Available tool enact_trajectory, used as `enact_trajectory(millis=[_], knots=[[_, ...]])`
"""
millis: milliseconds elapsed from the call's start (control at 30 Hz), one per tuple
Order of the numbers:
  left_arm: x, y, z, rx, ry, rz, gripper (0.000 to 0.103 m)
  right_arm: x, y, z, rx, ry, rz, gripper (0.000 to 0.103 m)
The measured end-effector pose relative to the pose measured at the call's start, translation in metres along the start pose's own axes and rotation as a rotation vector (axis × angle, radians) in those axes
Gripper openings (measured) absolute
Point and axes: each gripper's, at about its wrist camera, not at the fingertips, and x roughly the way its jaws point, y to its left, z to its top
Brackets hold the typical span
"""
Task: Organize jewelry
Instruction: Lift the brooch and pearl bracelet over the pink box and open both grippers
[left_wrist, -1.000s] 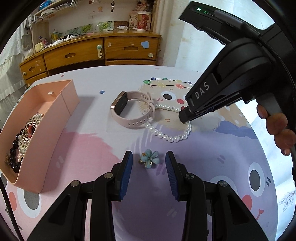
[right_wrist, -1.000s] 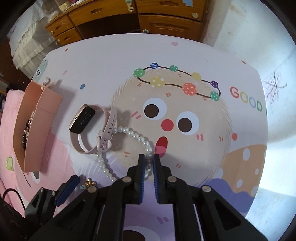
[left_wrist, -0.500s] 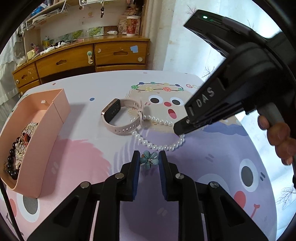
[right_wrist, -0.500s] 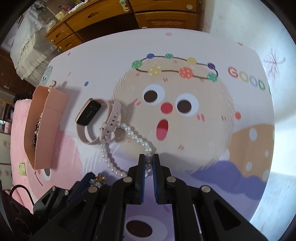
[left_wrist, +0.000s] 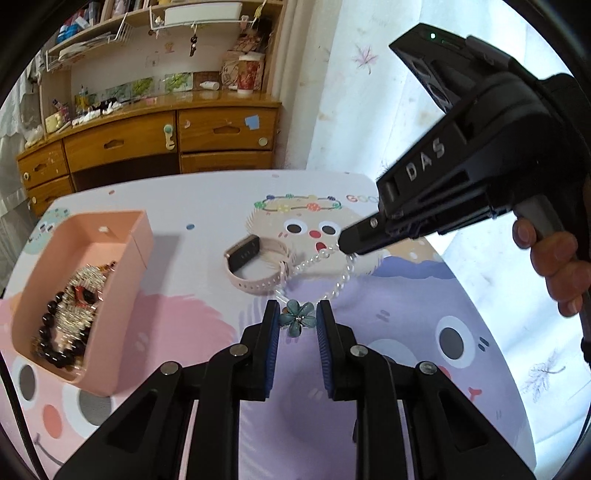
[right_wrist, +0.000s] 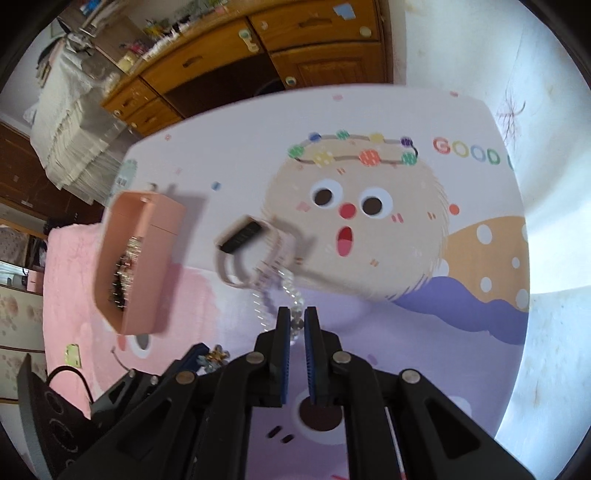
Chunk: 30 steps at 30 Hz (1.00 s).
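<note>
My left gripper is shut on a small blue flower brooch, held off the table. My right gripper is shut on a white pearl bracelet and lifts it; the strand hangs from its tips and drags against a pink smartwatch. The watch looks tilted up with the pearls, blurred. A pink jewelry box at the left holds dark beads and a sparkly piece; it also shows in the right wrist view.
The table wears a cartoon-print cloth. A wooden dresser with cluttered shelves stands behind the table. A white wall lies at the far right. The left gripper's body sits low left in the right wrist view.
My left gripper closed on the flower brooch and rose with it. My right gripper lifted the pearl bracelet, pulling the strand taut and dragging the watch.
</note>
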Motion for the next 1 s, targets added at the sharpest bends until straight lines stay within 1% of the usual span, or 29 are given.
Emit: enact_trajectory(millis=[233, 400, 500, 567, 733, 933, 1000], knots=[[-0.035, 0.021, 0.003, 0.022, 0.006, -0.026, 0.018, -0.035, 0.038, 0.0, -0.002, -0.097, 0.029, 0.007], [-0.058, 0.046, 0.006, 0.041, 0.015, -0.024, 0.018, -0.053, 0.066, 0.0, -0.006, -0.15, 0.057, 0.007], [-0.068, 0.063, 0.007, 0.041, 0.028, -0.027, 0.018, -0.06, 0.087, 0.003, -0.008, -0.173, 0.096, 0.007], [-0.073, 0.075, 0.008, 0.041, 0.032, -0.024, 0.018, -0.064, 0.106, 0.006, -0.022, -0.194, 0.139, 0.007], [-0.086, 0.11, 0.011, 0.027, 0.04, -0.023, 0.018, -0.067, 0.147, 0.011, -0.071, -0.234, 0.195, 0.007], [-0.089, 0.147, 0.018, 0.023, 0.036, 0.002, 0.018, -0.055, 0.182, 0.016, -0.075, -0.28, 0.261, 0.007], [-0.09, 0.16, 0.022, 0.021, 0.027, 0.008, 0.018, -0.051, 0.191, 0.016, -0.083, -0.289, 0.264, 0.007]])
